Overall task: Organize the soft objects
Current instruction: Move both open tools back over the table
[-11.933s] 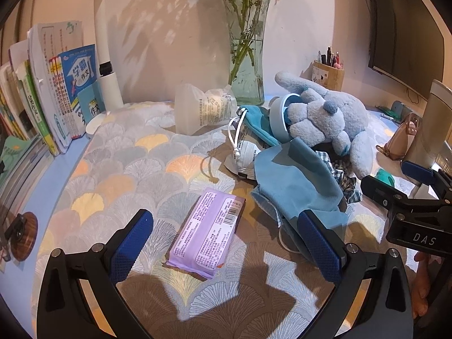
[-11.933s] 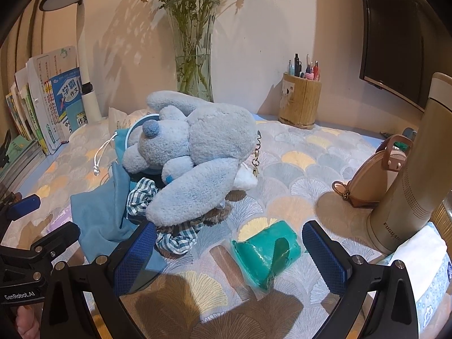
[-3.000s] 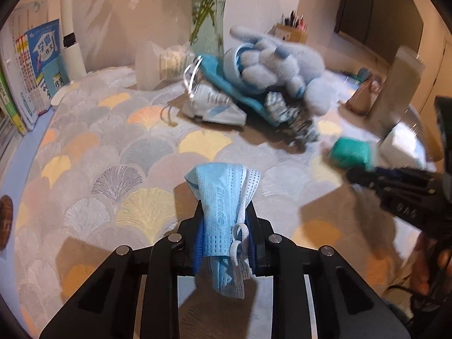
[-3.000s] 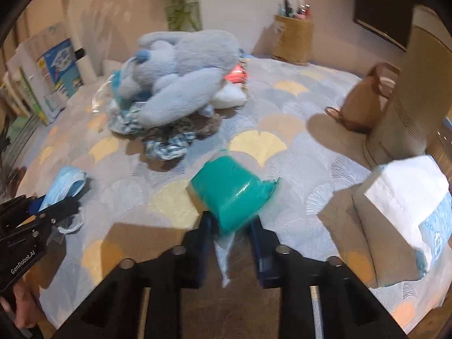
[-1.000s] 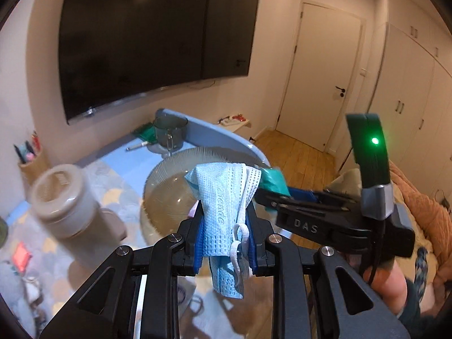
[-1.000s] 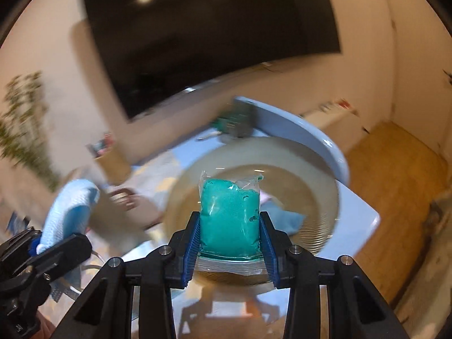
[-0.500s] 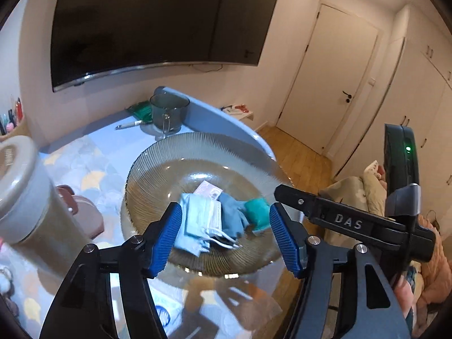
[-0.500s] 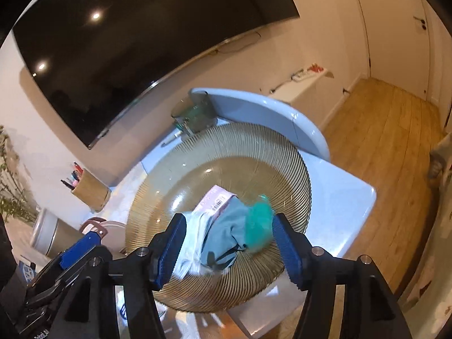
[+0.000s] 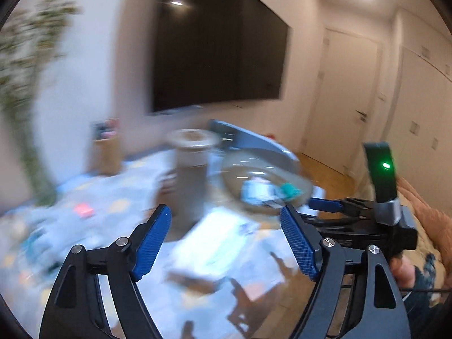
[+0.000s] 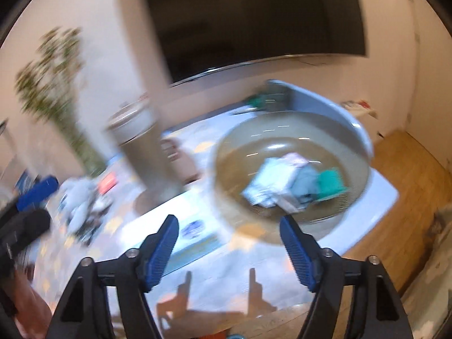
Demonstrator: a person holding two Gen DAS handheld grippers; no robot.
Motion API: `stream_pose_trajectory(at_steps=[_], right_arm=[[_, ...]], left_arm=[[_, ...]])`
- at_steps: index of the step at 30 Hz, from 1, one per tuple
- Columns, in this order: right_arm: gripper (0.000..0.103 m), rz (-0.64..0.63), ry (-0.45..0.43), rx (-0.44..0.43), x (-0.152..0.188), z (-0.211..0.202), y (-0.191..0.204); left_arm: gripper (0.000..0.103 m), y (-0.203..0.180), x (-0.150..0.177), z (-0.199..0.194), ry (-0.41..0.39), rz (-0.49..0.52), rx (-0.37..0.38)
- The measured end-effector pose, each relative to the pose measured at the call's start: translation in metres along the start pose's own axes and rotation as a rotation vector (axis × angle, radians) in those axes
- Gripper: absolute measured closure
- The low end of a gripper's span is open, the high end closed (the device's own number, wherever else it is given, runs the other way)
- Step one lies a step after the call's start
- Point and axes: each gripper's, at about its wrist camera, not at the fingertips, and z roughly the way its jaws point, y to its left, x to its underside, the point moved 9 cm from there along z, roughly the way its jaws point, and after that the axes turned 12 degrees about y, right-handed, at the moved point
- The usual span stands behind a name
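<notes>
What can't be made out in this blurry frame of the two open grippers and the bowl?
- Pile in the bowl, both views: motion blur merges the items; only a green pack stands out.
- Toy heap, right wrist view: smeared, pieces not separable.
- White pack, left wrist view: print unreadable.
- Left gripper, right gripper: open, empty.

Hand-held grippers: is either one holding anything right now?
No. Left hand-held gripper and right hand-held gripper are open and empty; the teal pack lies in the bowl.

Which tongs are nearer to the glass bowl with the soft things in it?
Right. The right tongs hang open just before the near rim of the glass bowl; the left tongs are open farther back, on its left side.
</notes>
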Motion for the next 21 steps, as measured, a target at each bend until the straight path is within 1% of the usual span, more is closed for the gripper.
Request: stream_pose_trajectory(at_steps=[1, 3, 5, 8, 11, 13, 15, 17, 19, 21], right_arm=[[0.028, -0.037, 0.0, -0.011, 0.004, 0.0, 0.019], [0.026, -0.096, -0.003, -0.032, 0.01, 0.002, 0.049], [0.023, -0.156, 0.0, -0.066, 0.018, 0.008, 0.083], [0.023, -0.246, 0.031, -0.108, 0.028, 0.027, 0.139], [0.023, -0.339, 0.067, -0.147, 0.037, 0.052, 0.195], [0.023, -0.398, 0.084, -0.159, 0.043, 0.068, 0.229], [0.023, -0.46, 0.082, -0.161, 0.047, 0.084, 0.26], [0.023, -0.505, 0.068, -0.139, 0.048, 0.101, 0.281], [0.023, -0.541, 0.046, -0.114, 0.046, 0.118, 0.297], [0.023, -0.548, 0.037, -0.089, 0.044, 0.138, 0.306]], left_arm=[[0.018, 0.022, 0.009, -0.014, -0.016, -0.04, -0.041], [0.016, 0.068, 0.028, -0.037, -0.039, -0.126, -0.115], [0.016, 0.101, 0.045, -0.051, -0.034, -0.19, -0.161], [0.016, 0.152, 0.075, -0.062, -0.004, -0.282, -0.242], [0.016, 0.194, 0.103, -0.06, 0.033, -0.353, -0.299], [0.016, 0.214, 0.118, -0.053, 0.059, -0.387, -0.327], [0.016, 0.235, 0.133, -0.041, 0.085, -0.409, -0.369], [0.016, 0.251, 0.144, -0.031, 0.111, -0.42, -0.42], [0.016, 0.265, 0.154, -0.02, 0.132, -0.431, -0.443], [0.016, 0.276, 0.161, -0.011, 0.146, -0.443, -0.458]])
